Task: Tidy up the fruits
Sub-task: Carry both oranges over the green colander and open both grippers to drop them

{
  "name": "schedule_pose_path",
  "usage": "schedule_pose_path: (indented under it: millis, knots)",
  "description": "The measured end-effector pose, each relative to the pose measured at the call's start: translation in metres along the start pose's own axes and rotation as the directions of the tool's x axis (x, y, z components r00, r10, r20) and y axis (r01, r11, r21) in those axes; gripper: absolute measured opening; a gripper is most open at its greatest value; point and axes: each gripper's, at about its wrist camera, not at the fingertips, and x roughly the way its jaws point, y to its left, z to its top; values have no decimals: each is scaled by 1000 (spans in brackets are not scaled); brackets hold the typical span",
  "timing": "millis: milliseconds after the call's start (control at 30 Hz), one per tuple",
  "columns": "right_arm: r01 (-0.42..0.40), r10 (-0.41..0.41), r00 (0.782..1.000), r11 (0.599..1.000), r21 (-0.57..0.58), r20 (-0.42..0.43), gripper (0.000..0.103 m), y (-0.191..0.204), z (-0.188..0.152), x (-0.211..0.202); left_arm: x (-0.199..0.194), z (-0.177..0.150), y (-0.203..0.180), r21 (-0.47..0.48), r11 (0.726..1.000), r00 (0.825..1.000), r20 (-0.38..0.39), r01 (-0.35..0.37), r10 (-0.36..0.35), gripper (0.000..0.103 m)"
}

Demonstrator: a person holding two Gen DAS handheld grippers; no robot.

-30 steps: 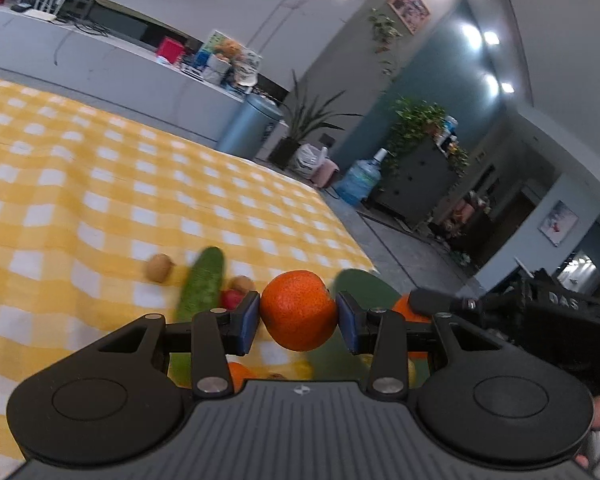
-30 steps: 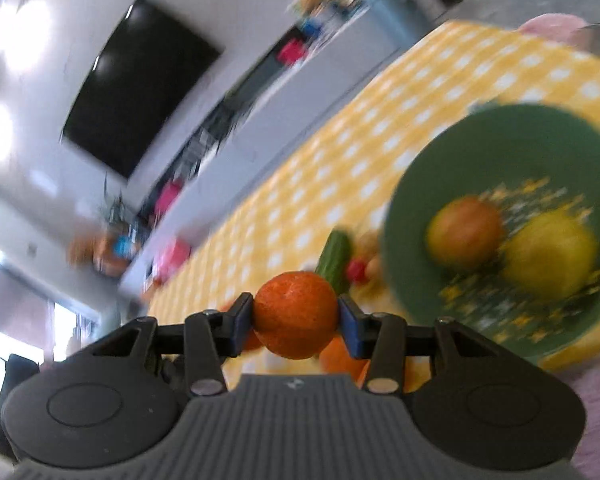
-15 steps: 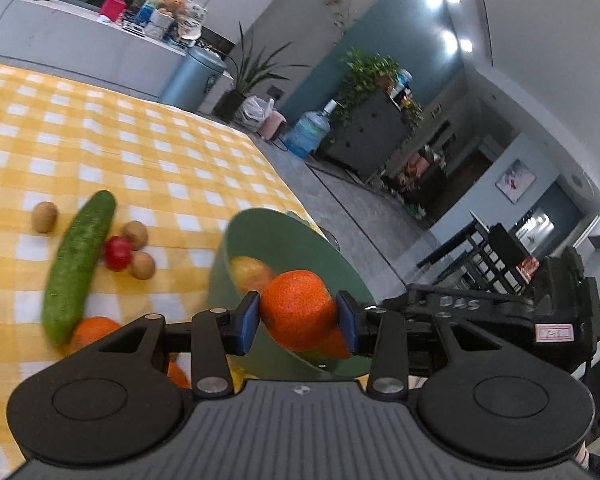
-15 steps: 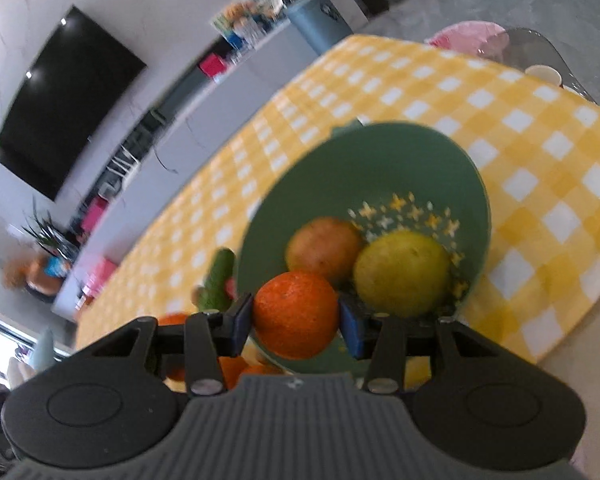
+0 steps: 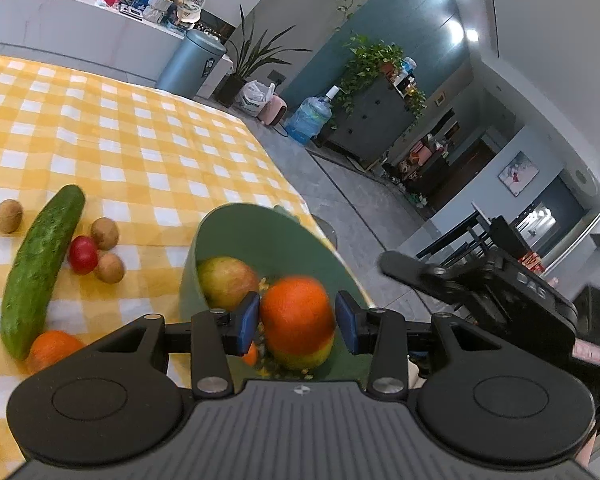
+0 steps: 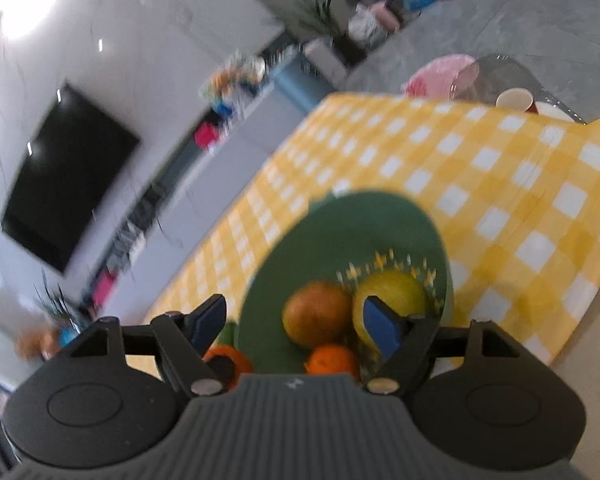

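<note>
Green bowl [image 5: 236, 232] = landmark; sits on yellow check cloth near its edge, star-shaped cutouts in its base.

Orange [image 5: 296, 318] betw my left fingers, held over bowl's near side. Round, bright, glossy.

In bowl: reddish-green apple [image 5: 226, 282] at left side; yellow-green round fruit [image 6: 392, 300] to its right, the two touching; small orange [image 6: 332, 360] at near side, below apple.

Left of bowl, on cloth: long cucumber [image 5: 40, 264] lying diagonal; red cherry tomato [image 5: 83, 255] just beside it; two brown kiwis [image 5: 108, 250] touching tomato, bowl side. Third kiwi [image 5: 9, 216] beyond cucumber, apart. Another orange [image 5: 52, 350] at cucumber's near end.
</note>
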Motion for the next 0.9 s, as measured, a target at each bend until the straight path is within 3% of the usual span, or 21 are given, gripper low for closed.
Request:
schedule_pose_path:
  millis: [167, 367, 600, 667, 900]
  knots:
    - [-40, 35, 997, 997, 59, 73, 76, -9, 6, -12, 13, 6, -10, -16, 995, 992, -66, 103, -104, 46]
    - [-40, 37, 998, 997, 64, 56, 76, -13, 8, -7, 23, -2, -14, 23, 999, 996, -84, 38, -36, 48]
    - [-34, 34, 999, 999, 12, 7, 79, -5, 4, 2, 10, -2, -15, 23, 999, 997, -57, -41, 42, 82]
    - [-40, 40, 999, 999, 8, -1, 80, -3, 5, 4, 1, -1, -19, 40, 997, 997, -36, -62, 64, 86]
    - [-23, 23, 1000, 1000, -13, -10, 88, 5, 1, 4, -23, 1, -22, 85, 983, 987, 4, -161, 161, 88]
